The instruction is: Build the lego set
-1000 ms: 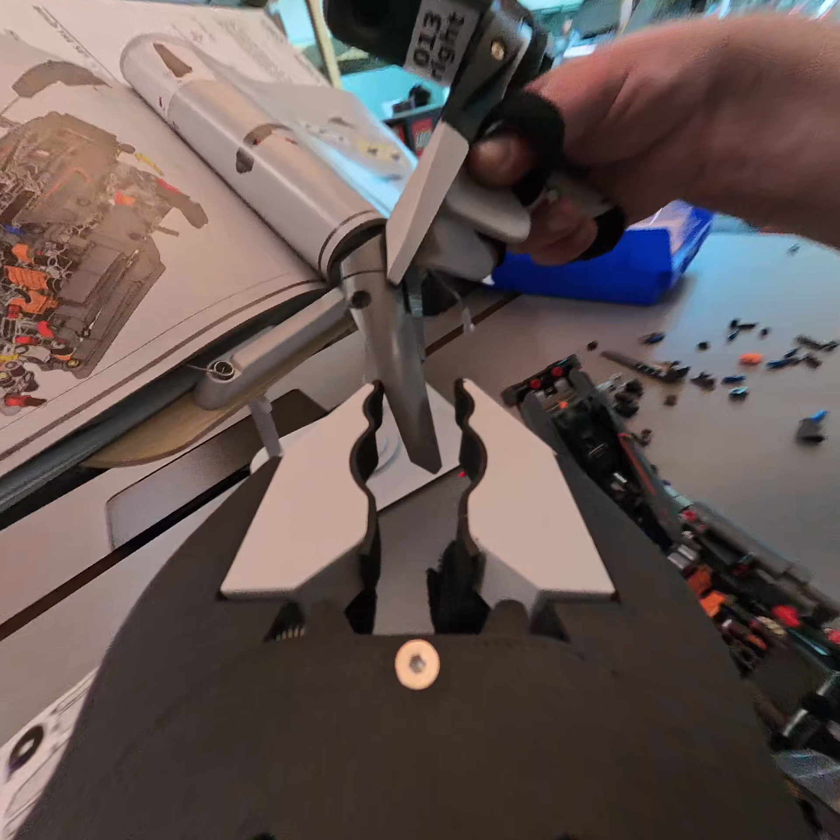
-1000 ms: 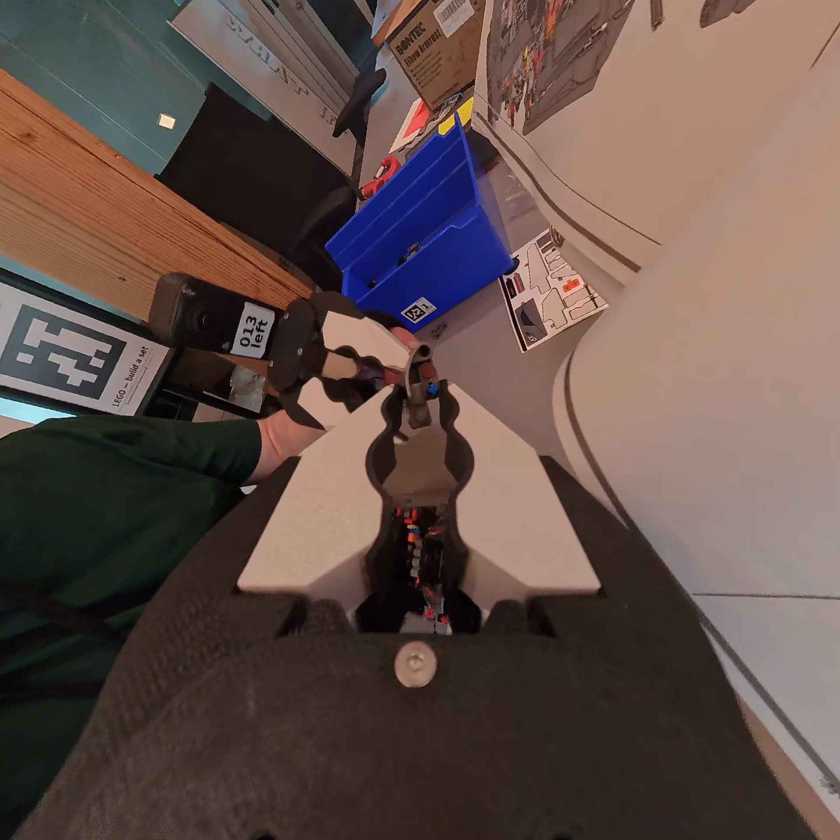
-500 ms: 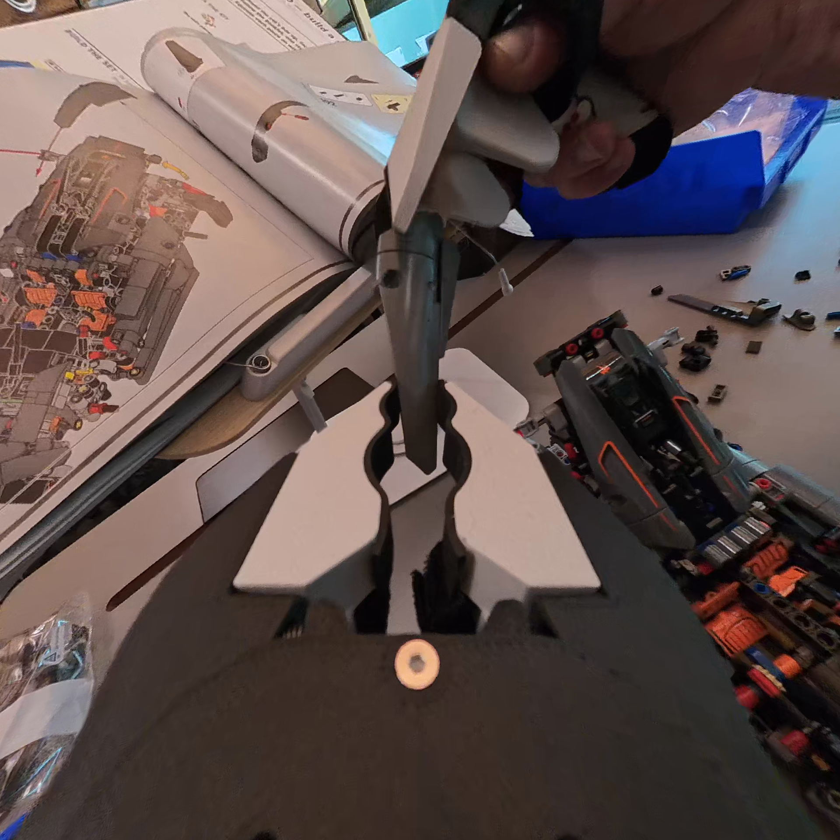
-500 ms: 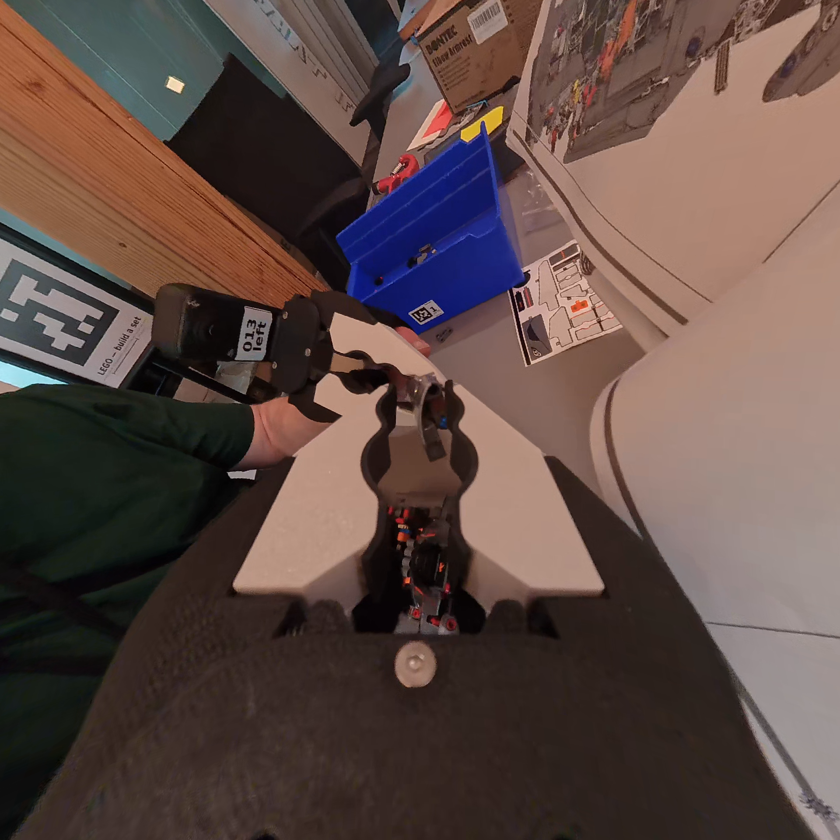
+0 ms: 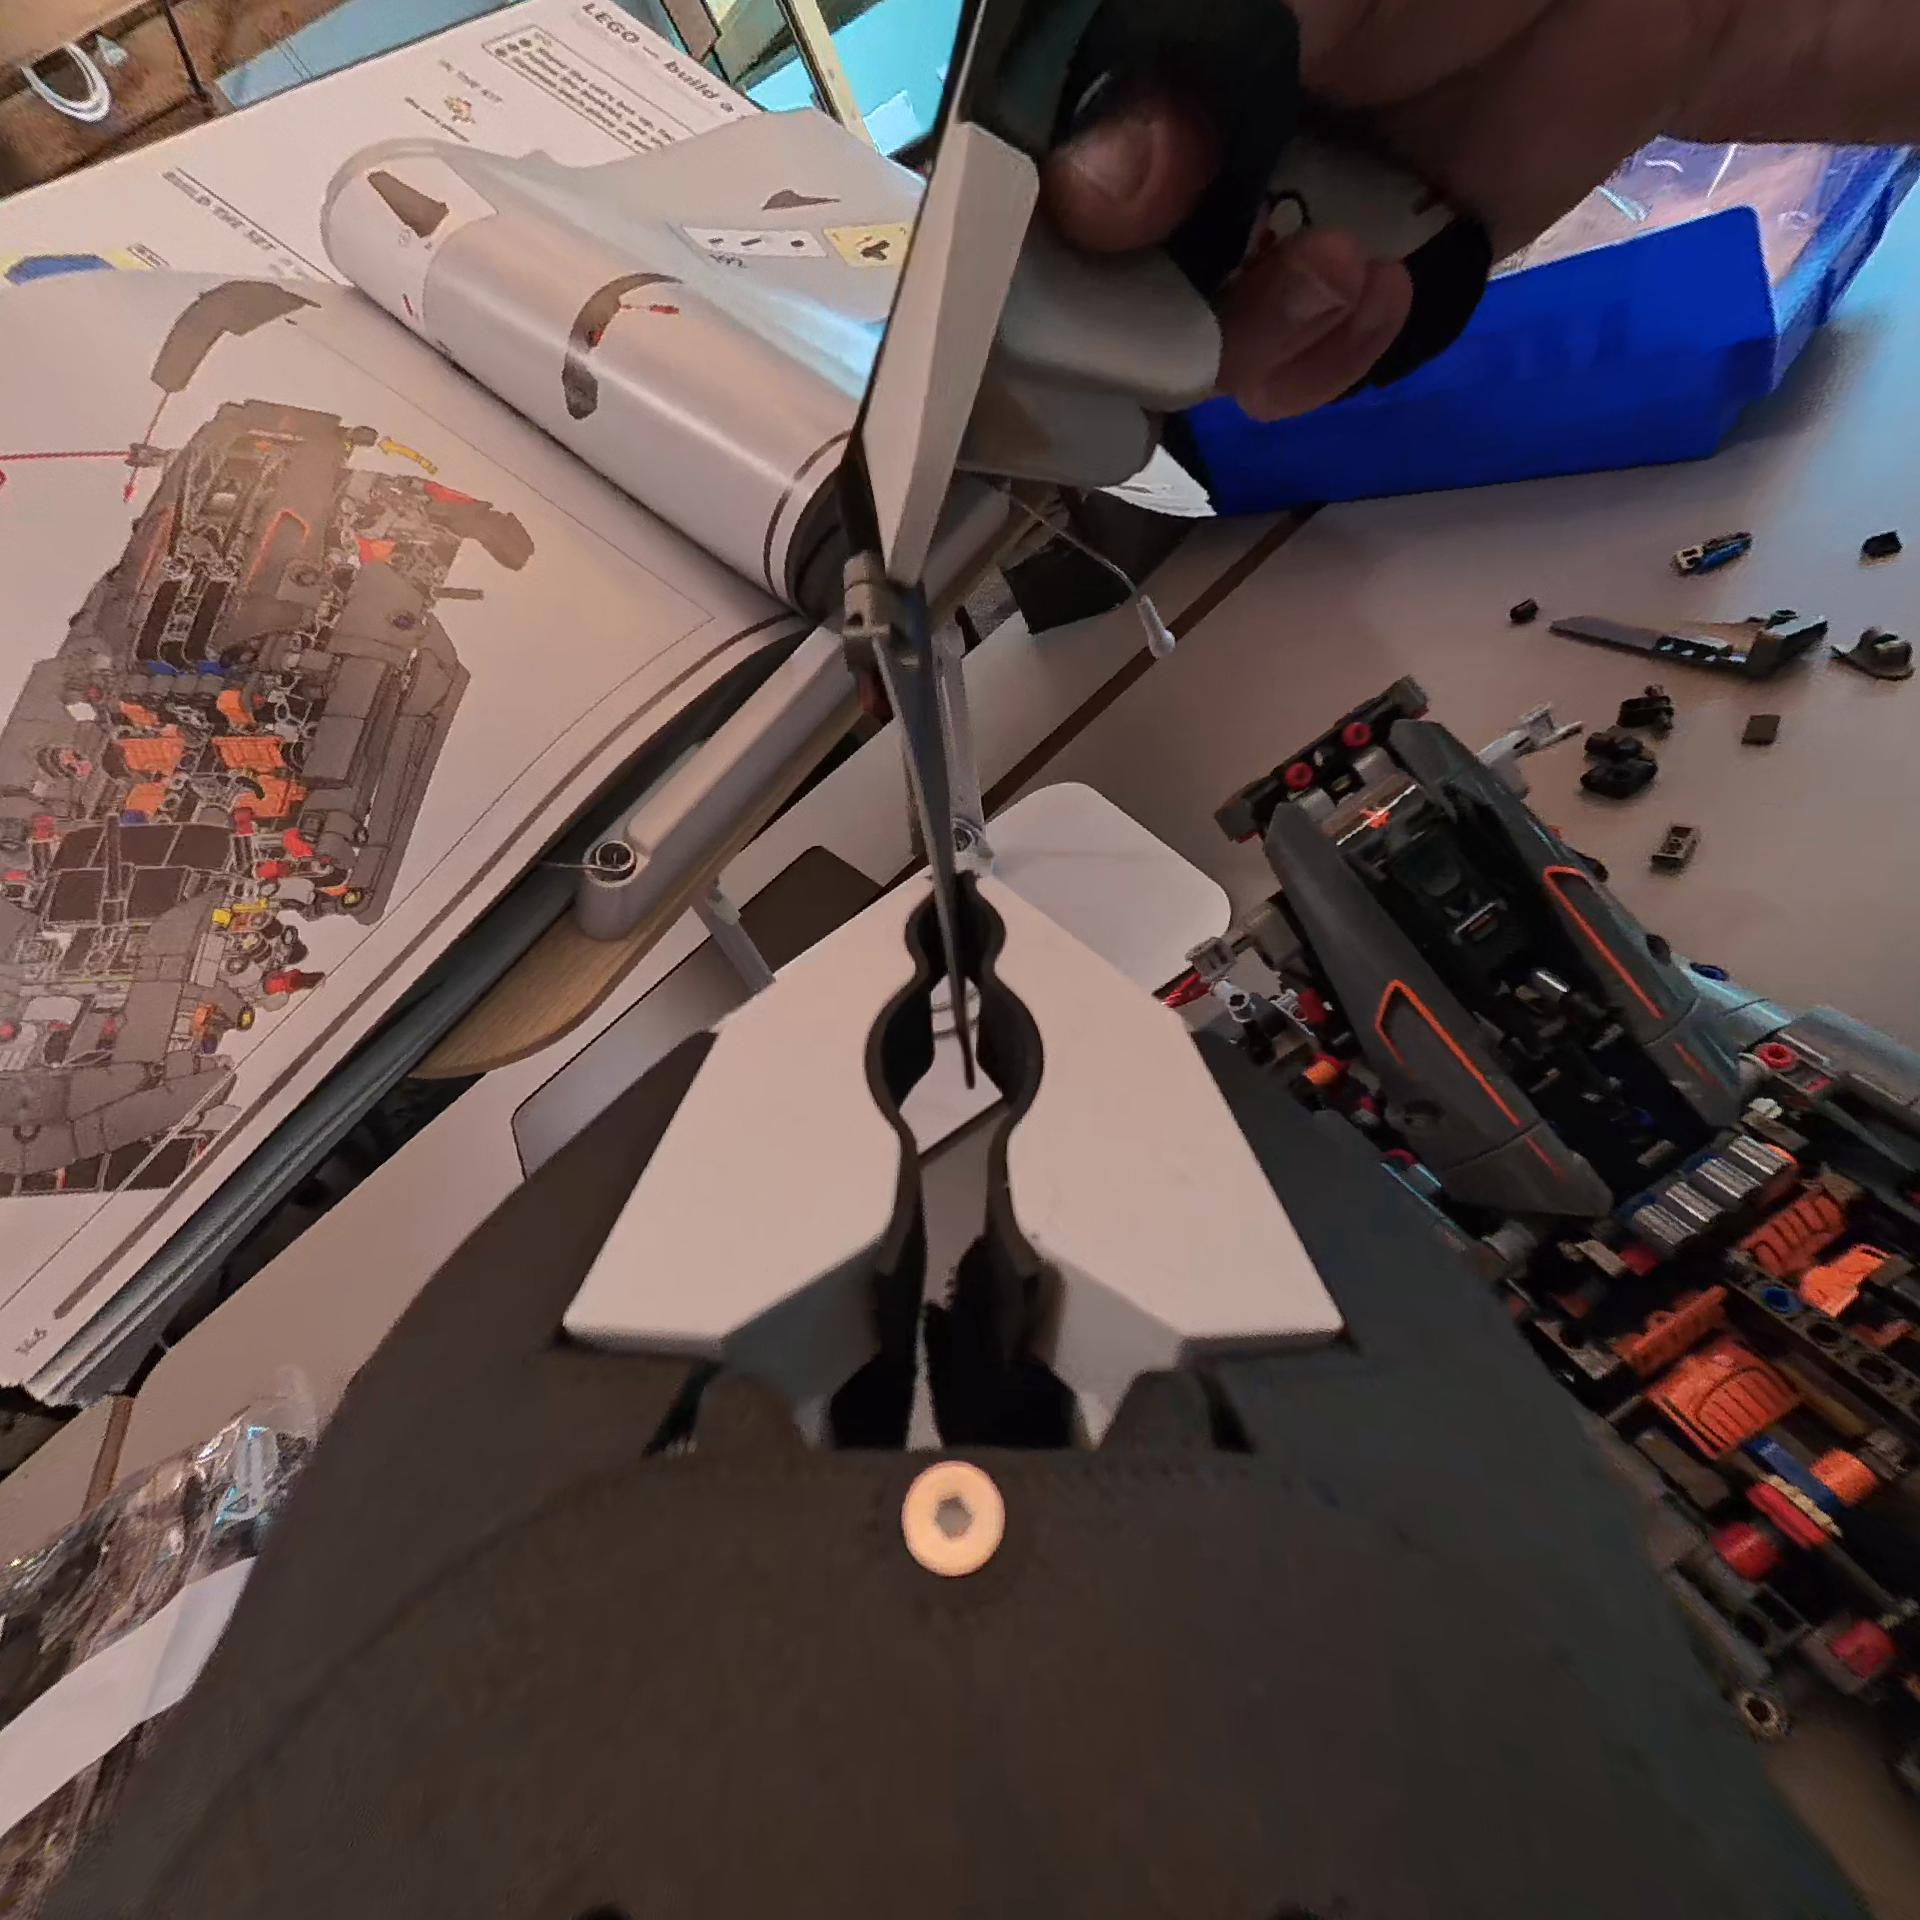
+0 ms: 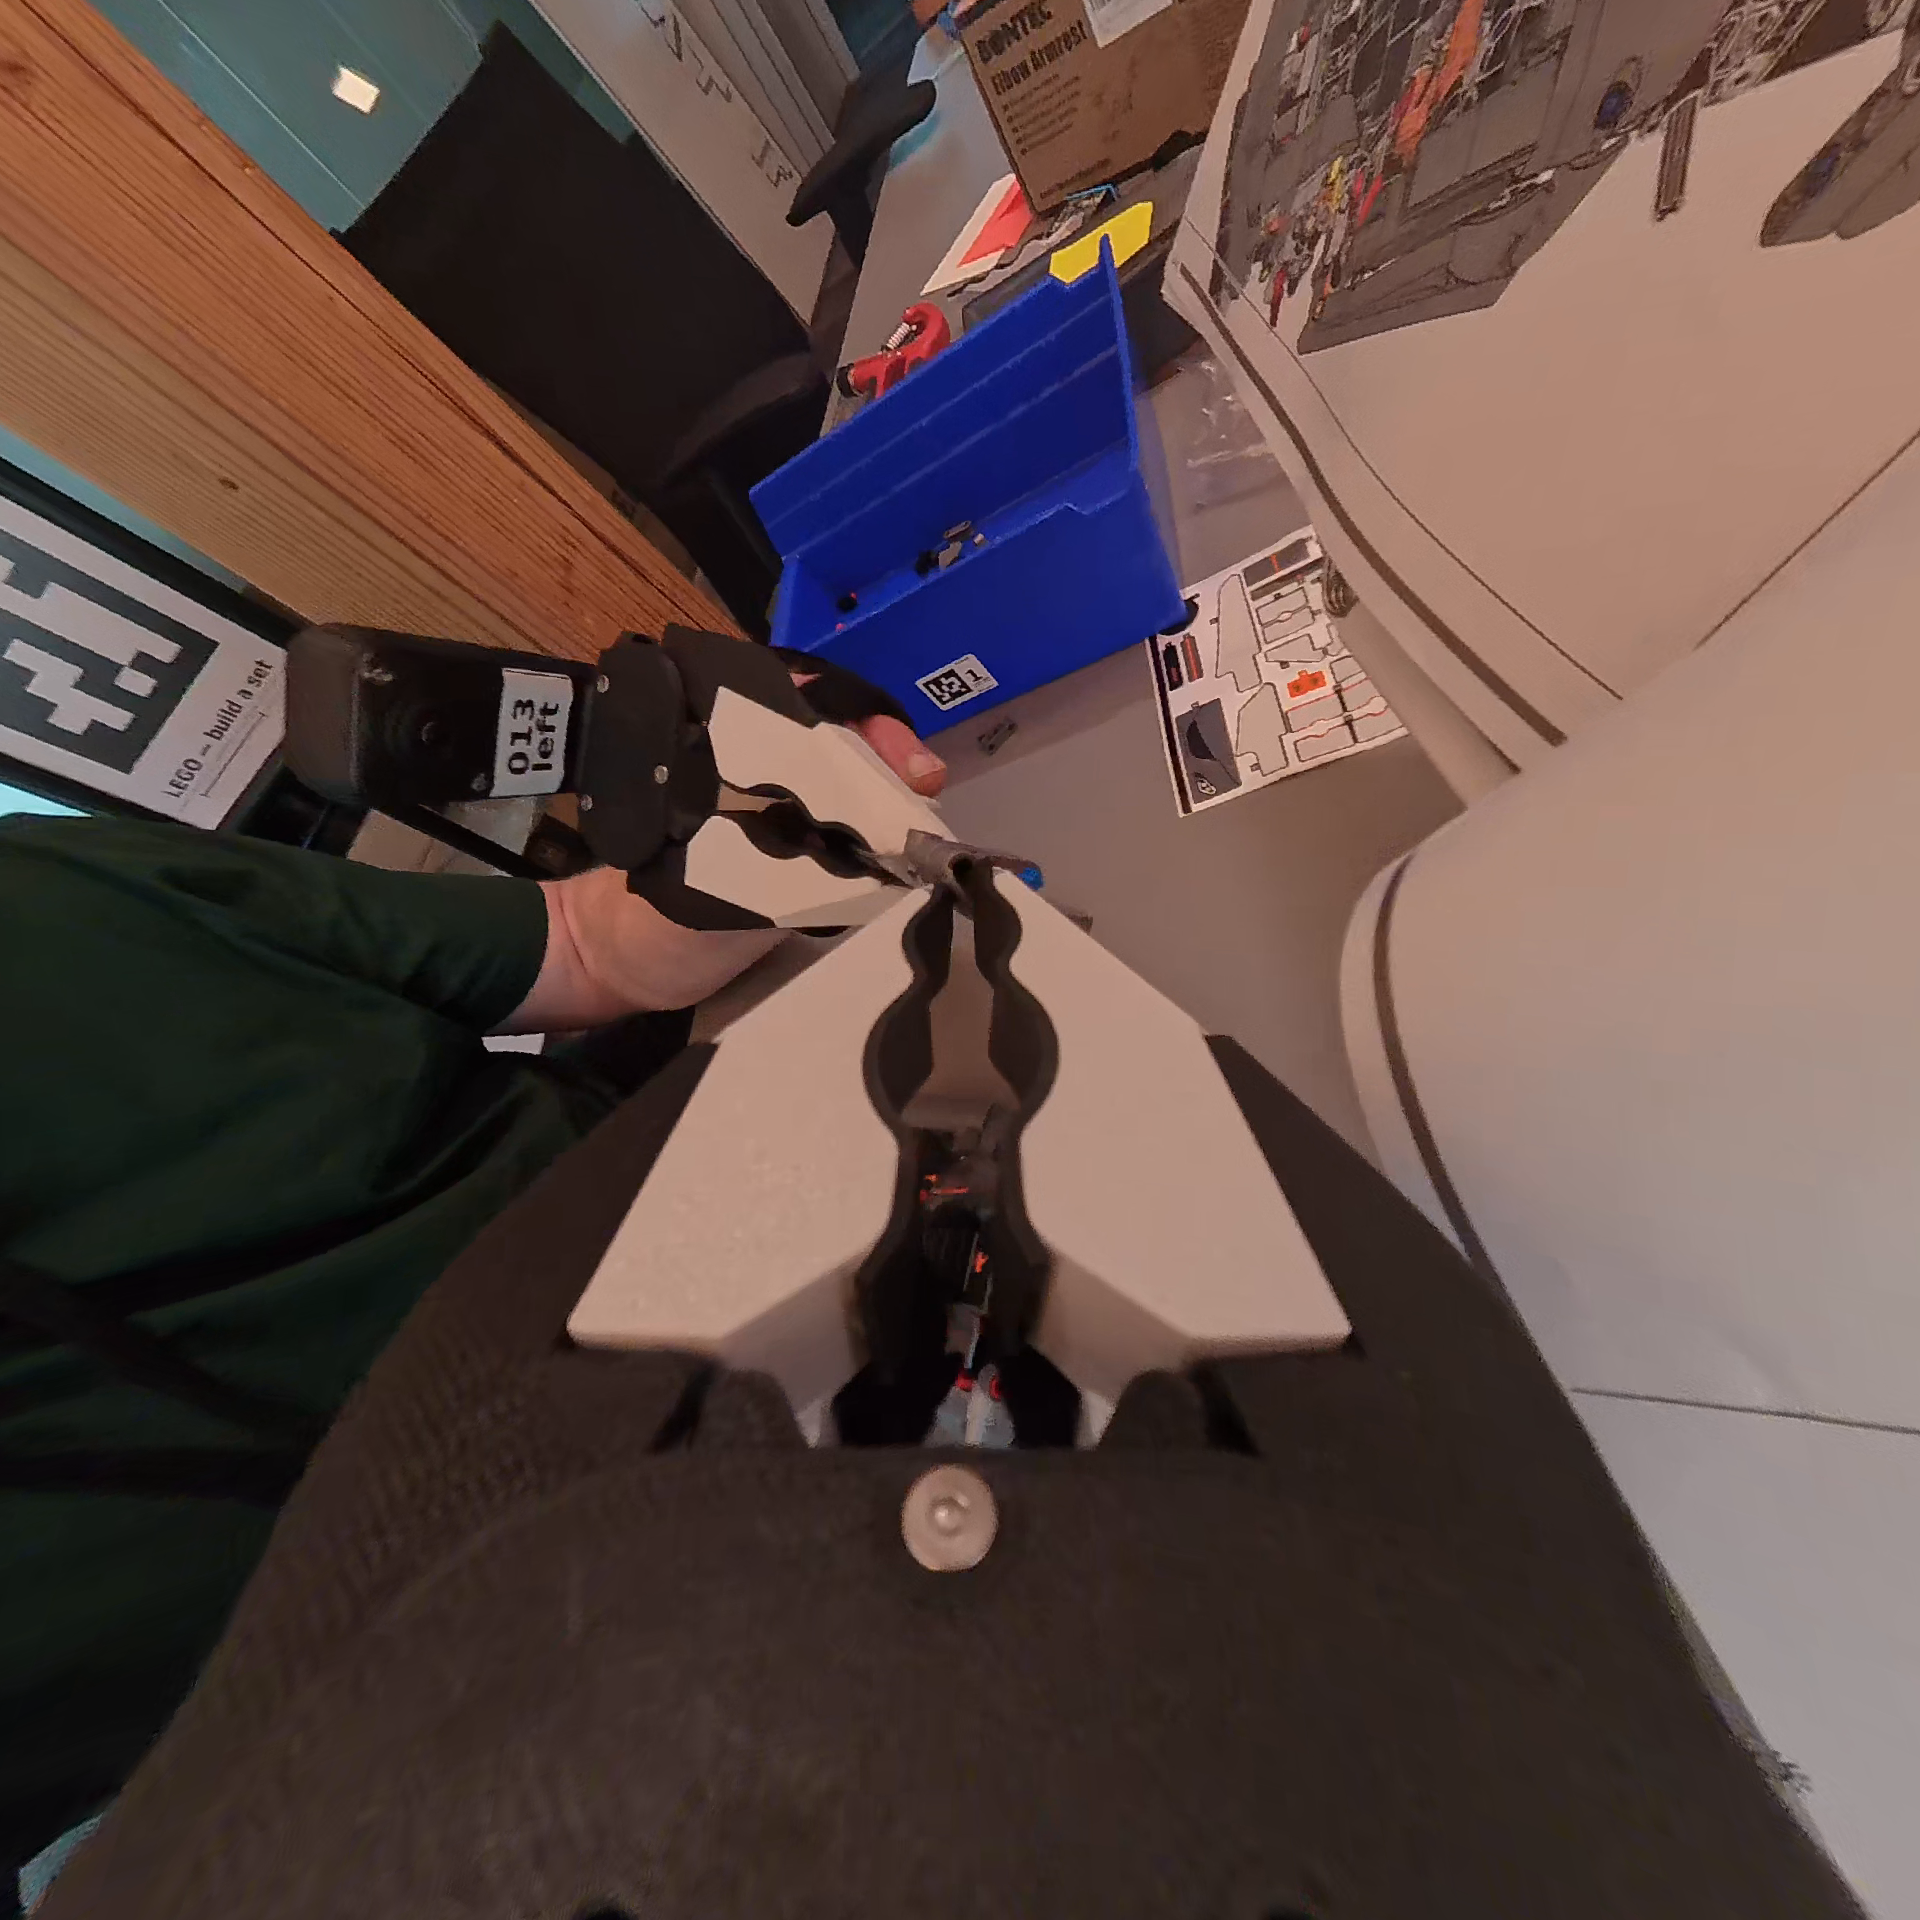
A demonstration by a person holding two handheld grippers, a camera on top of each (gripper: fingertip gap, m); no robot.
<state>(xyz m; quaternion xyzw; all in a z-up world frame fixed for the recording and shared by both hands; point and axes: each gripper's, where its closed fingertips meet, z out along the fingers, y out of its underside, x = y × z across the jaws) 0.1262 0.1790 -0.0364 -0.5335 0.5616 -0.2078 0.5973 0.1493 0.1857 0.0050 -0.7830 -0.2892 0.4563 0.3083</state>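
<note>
A thin dark-grey Lego panel (image 5: 925, 727) is held edge-on in the air between both grippers. My left gripper (image 5: 951, 899) is shut on its lower end. My right gripper (image 5: 883, 592) comes down from above with a hand and is shut on its upper end. In the right wrist view the right gripper (image 6: 961, 883) meets the left gripper (image 6: 883, 862) tip to tip on the grey panel (image 6: 935, 854). The part-built dark-grey and orange Lego car (image 5: 1507, 987) lies on the table to the right, below the grippers.
The open instruction book (image 5: 312, 623) lies on a stand at the left. A blue bin (image 5: 1507, 395) stands behind. Several loose pieces (image 5: 1683, 644) are scattered at the far right. A bag of parts (image 5: 135, 1496) lies at the lower left. A sticker sheet (image 6: 1268, 665) lies by the bin. Across from one pair of fingers to the other is roughly 5 cm. Left tips and right tips are each some 15 cm from the open instruction book (image 5: 312, 623).
The left gripper's jaws have closed from wide apart onto the grey panel. The panel has turned edge-on and the right gripper has come closer and higher.
</note>
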